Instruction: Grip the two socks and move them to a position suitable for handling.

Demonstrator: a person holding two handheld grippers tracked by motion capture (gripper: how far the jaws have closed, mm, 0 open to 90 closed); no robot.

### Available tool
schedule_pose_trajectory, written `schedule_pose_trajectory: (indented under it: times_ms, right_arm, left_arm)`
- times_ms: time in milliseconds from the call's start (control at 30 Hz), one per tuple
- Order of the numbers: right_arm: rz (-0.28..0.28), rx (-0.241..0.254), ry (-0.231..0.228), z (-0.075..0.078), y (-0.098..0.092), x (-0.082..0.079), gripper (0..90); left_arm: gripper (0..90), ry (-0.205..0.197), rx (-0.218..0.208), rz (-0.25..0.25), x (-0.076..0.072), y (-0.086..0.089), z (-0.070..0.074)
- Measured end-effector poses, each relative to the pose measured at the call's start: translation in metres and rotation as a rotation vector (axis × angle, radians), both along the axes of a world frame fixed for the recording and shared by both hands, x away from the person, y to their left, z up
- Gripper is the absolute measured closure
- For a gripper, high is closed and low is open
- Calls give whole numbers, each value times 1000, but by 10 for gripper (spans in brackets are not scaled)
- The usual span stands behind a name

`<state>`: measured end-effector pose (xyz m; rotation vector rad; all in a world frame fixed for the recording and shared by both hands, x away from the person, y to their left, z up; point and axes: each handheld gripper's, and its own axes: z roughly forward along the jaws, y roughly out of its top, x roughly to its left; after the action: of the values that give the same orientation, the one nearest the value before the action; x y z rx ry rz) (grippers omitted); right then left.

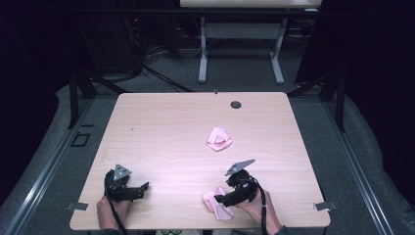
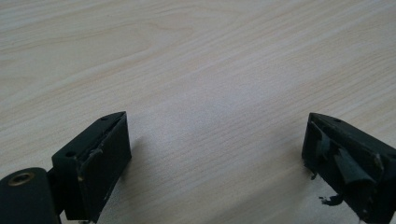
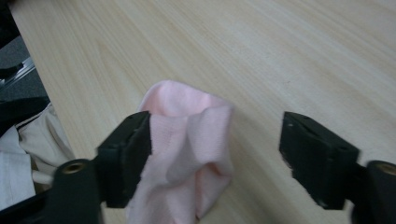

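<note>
Soft cloth on a smooth wood table

The pink cloth [image 3: 187, 154] looks soft and fuzzy. The table [image 1: 166, 132] is pale, smooth, matt wood. The right gripper [image 3: 215, 154] is matt black.

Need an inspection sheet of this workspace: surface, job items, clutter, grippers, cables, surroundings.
Surface: light wood table, round grommet hole near far edge.
Job's things: pink cloth lying crumpled between the right gripper's jaws; second pink cloth folded mid-table.
Clutter: nothing seen.
Grippers: right gripper jaws wide apart, cloth against one jaw, not clamped; left gripper open over bare wood.
Cables: black cable trails from the right gripper; loose cables on floor beyond.
Surroundings: grey carpet, white-legged table behind, dark curtains.
</note>
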<state>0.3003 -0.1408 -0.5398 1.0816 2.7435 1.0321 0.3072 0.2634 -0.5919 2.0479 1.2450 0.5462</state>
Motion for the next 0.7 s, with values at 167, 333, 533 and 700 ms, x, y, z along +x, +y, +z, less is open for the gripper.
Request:
schedule_pose_trajectory:
  times_ms: [167, 333, 533, 700]
  right_arm:
    - [-27, 6, -26, 10, -6, 13, 69]
    - [-62, 1, -52, 18, -10, 36, 32]
    - [-106, -27, -57, 19, -12, 70, 6]
    - [-126, -43, -58, 16, -10, 96, 15]
  left_arm:
    - [78, 0, 0, 0, 0, 0, 0]
    - [78, 2, 1, -1, 0, 0, 0]
    - [79, 3, 0, -1, 0, 0, 0]
    - [79, 3, 0, -1, 0, 0, 0]
